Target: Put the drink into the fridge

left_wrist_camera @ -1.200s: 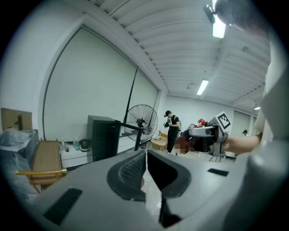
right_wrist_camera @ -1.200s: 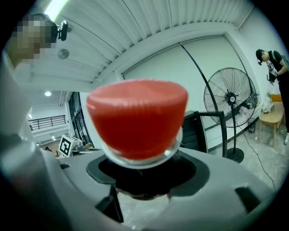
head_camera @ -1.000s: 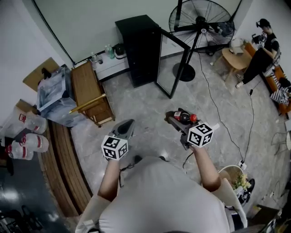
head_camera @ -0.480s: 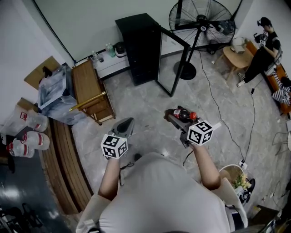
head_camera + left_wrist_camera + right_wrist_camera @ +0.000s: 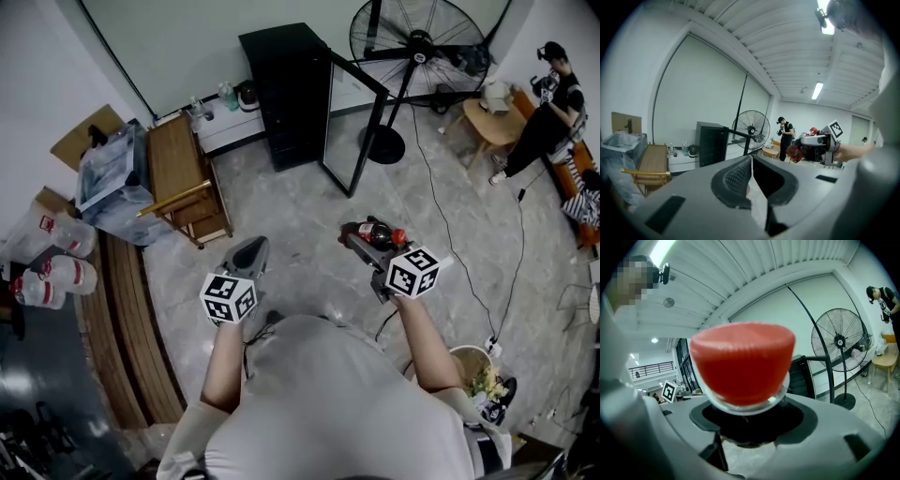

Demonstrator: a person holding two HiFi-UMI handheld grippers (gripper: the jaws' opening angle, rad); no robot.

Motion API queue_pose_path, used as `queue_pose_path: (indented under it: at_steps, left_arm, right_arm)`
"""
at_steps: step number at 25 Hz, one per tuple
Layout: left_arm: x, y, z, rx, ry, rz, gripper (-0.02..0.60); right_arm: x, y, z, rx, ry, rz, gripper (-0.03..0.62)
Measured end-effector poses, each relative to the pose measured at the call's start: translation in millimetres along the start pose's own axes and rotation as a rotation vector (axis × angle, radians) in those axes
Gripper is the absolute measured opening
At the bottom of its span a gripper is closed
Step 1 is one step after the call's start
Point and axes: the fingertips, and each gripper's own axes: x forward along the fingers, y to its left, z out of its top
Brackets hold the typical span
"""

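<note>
The right gripper (image 5: 367, 242) is clamped on the one bottle (image 5: 378, 232), red cap (image 5: 743, 364) nearest its camera, gripped firmly, it seems, for carrying. The left gripper (image 5: 251, 251) has its jaws together on nothing, apparently spare because the door needs no opening. Well ahead stands one black fridge (image 5: 286, 94), its single glass door (image 5: 352, 122) open, with one fan (image 5: 417, 42) beside it.

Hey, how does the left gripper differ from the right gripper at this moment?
The right gripper grips the drink bottle, whose red cap fills its view; the left gripper holds nothing. The right gripper's jaws stand wide around the bottle; the left gripper's jaws are together. Both point roughly toward the black fridge, whose door stands open.
</note>
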Motion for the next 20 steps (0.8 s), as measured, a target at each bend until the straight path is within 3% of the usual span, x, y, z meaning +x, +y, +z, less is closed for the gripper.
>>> queue_pose_path:
  at_steps: [9,20]
  left_arm:
    - [12.8,-16.3,-11.4,-0.017,0.017,0.011,0.012]
    - [62.1,31.2,-2.1,-0.025,0.032,-0.025,0.011]
  right_arm:
    - [-4.1,-21.2,-0.6,0.007,0.008,0.009,0.307]
    - [47.1,-51.9,12.4,0.009,0.016,-0.018,0.307]
